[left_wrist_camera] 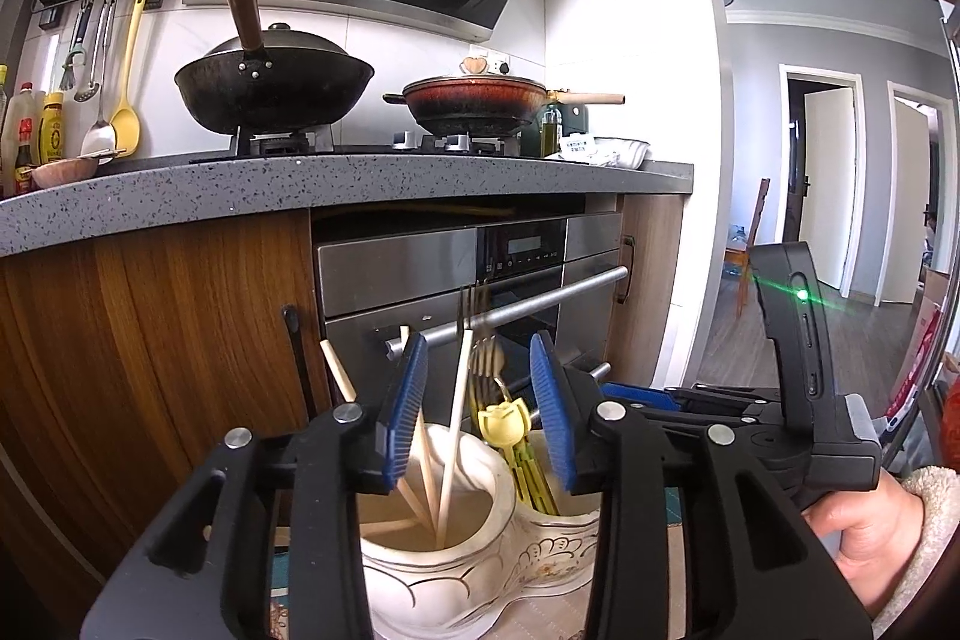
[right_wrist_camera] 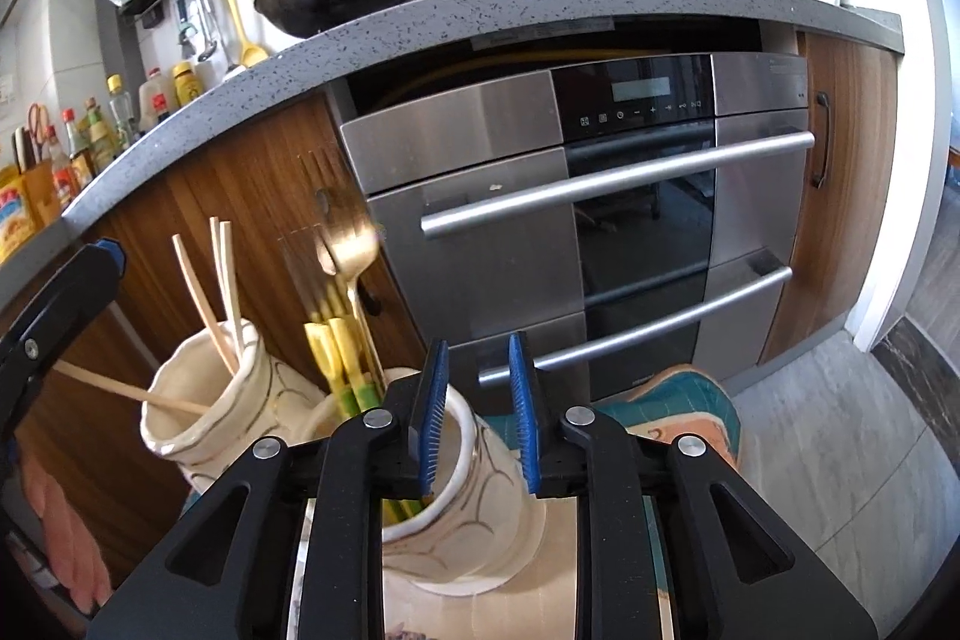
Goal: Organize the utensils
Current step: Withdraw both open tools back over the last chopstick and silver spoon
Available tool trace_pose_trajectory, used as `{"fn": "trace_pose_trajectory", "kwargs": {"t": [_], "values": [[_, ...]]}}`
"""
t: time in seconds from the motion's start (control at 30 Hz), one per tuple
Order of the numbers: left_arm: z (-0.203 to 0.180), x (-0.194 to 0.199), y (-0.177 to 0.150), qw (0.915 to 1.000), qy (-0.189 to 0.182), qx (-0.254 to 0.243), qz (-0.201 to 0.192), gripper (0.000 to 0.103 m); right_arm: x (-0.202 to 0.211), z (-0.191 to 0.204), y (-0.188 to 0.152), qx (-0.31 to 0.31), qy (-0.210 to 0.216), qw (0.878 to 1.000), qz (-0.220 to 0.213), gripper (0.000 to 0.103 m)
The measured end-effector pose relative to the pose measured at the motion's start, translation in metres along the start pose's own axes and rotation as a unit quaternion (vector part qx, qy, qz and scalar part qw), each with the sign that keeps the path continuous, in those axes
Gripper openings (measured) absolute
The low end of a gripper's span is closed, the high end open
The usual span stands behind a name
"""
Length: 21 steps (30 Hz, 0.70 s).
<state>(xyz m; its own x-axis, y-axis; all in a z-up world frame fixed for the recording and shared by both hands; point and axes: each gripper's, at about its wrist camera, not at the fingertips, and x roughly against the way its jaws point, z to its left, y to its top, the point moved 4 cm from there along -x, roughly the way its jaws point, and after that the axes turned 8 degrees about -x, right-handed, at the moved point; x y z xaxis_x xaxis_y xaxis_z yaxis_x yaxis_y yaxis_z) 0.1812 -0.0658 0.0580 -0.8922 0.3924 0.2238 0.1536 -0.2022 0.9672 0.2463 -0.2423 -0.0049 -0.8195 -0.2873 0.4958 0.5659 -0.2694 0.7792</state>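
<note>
A cream ceramic holder (left_wrist_camera: 462, 574) with two cups stands right under my left gripper (left_wrist_camera: 479, 352). Several pale chopsticks (left_wrist_camera: 456, 412) lean in its left cup. One rises between the blue pads (left_wrist_camera: 414, 400) without being pinched, so the jaws stand open. Forks with yellow handles (left_wrist_camera: 503, 421) fill the right cup. In the right wrist view my right gripper (right_wrist_camera: 478, 349) hovers open over the holder's (right_wrist_camera: 480, 520) right cup, nothing between its pads. The forks (right_wrist_camera: 348, 250) look blurred there, left of the jaws, and the chopsticks (right_wrist_camera: 225, 280) stand further left.
A steel oven (right_wrist_camera: 618, 184) with bar handles faces me under a speckled grey countertop (right_wrist_camera: 420, 16), between wooden cabinet doors (right_wrist_camera: 240, 172). A black wok (left_wrist_camera: 270, 82) and a red pan (left_wrist_camera: 474, 100) sit on the stove. A teal mat (right_wrist_camera: 690, 400) lies under the holder.
</note>
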Motion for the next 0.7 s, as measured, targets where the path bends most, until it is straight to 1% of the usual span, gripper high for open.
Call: {"fn": "trace_pose_trajectory", "kwargs": {"t": [0.17,0.27,0.33,0.43,0.5,0.7], "values": [[0.005,0.015,0.002,1.0,0.006,0.004,0.002,0.037,0.023,0.001,-0.009,0.0,0.008,1.0,-0.006,0.048],[0.008,0.028,0.001,0.9999,0.01,0.005,0.002,0.039,0.037,0.0,-0.019,-0.008,0.013,1.0,-0.004,0.063],[0.01,0.039,0.003,0.9999,0.007,0.008,-0.006,0.043,0.048,-0.001,-0.026,-0.01,0.018,1.0,-0.003,0.064],[0.013,0.058,0.007,0.9995,0.006,0.016,-0.026,0.061,0.06,-0.001,-0.036,-0.01,0.022,1.0,-0.002,0.068],[0.016,0.07,0.012,0.9988,-0.005,0.028,-0.04,0.062,0.065,0.002,-0.04,-0.009,0.026,1.0,0.0,0.068],[0.027,0.089,0.021,0.9986,0.017,0.027,-0.042,0.065,0.078,0.011,-0.051,-0.004,0.034,0.999,0.006,0.071]]}}
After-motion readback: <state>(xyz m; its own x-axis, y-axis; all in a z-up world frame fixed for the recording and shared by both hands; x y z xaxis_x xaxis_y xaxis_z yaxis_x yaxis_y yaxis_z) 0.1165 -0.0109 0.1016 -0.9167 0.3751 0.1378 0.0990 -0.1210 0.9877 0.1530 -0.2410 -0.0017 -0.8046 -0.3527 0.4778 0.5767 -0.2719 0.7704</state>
